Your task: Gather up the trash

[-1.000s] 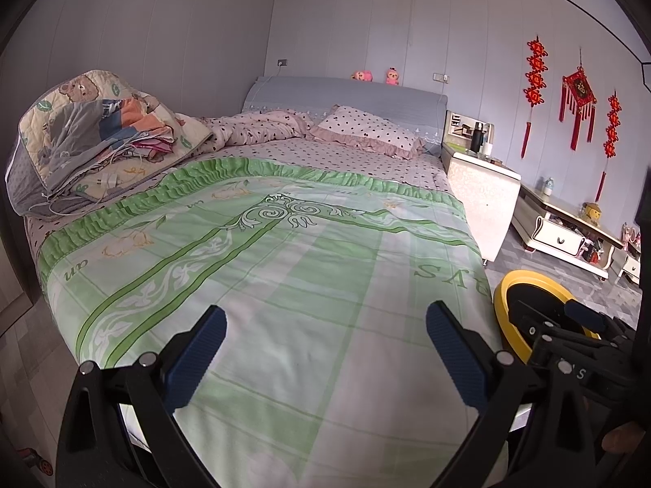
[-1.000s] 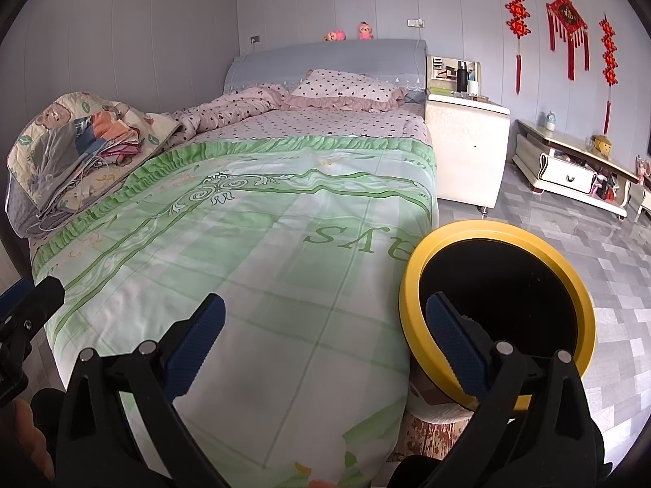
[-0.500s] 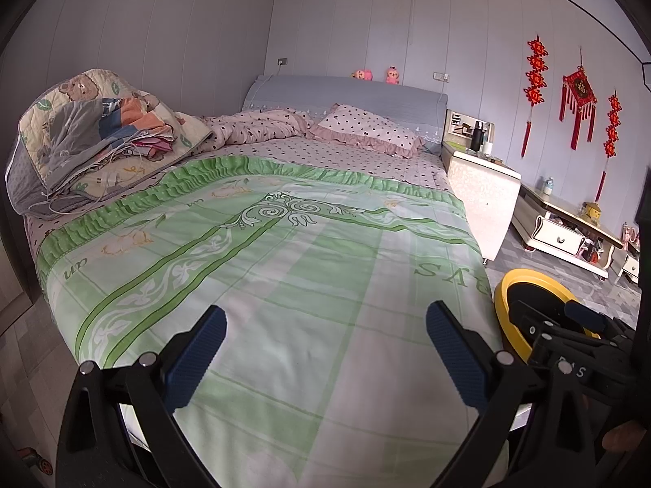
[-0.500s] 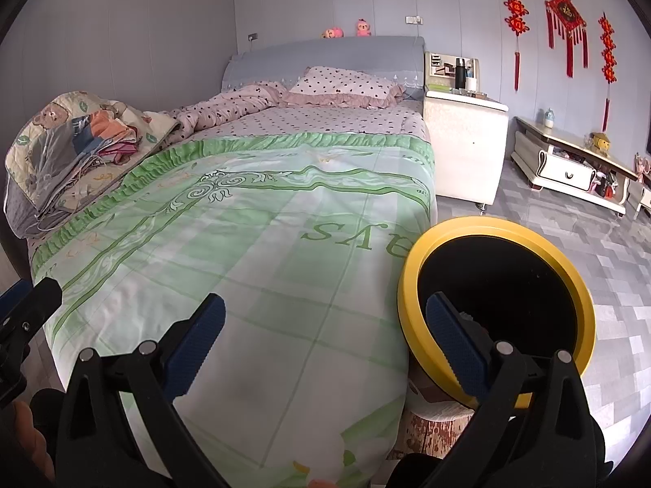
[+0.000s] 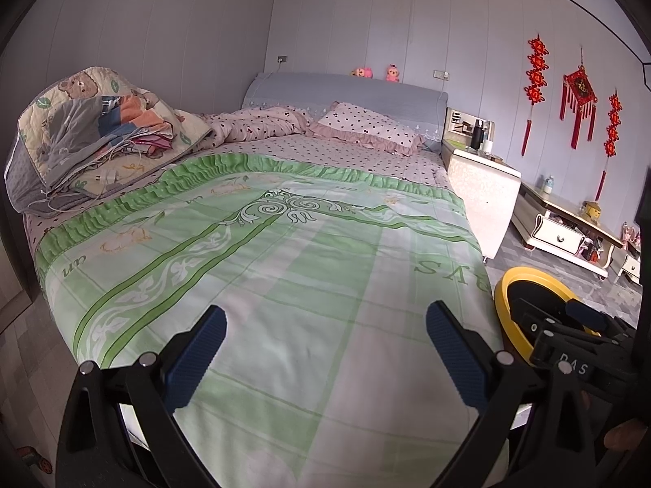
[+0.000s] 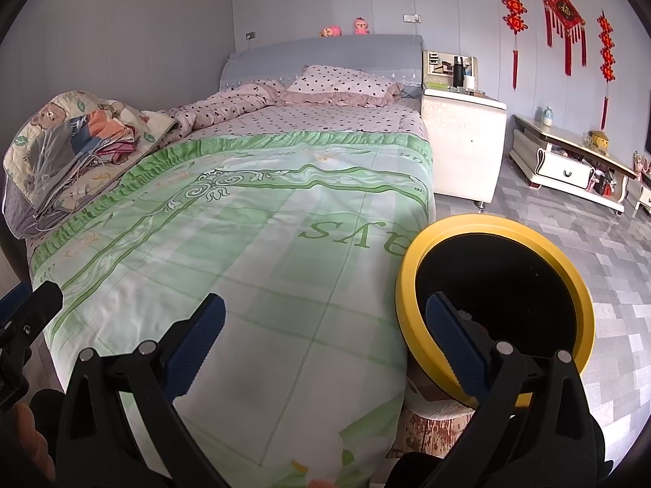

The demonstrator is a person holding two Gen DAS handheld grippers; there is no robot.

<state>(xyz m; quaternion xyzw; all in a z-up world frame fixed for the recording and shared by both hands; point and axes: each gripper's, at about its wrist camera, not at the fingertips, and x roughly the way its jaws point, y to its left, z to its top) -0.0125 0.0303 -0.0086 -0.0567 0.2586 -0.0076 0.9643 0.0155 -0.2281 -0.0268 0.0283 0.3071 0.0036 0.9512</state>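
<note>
- Jaws of the left gripper (image 5: 325, 339) stand wide apart over the foot of the bed (image 5: 285, 264), holding and touching nothing.
- Right gripper (image 6: 325, 339) likewise gapes empty; at its 3 o'clock sits the yellow-rimmed bin (image 6: 494, 309), just beside the bed.
- Trash itself shows nowhere on the green bedspread (image 6: 244, 244); likely light, soft scraps, best pinched mid-body.
- Folded quilts (image 5: 93, 134) lie at 10 o'clock, far off.
</note>
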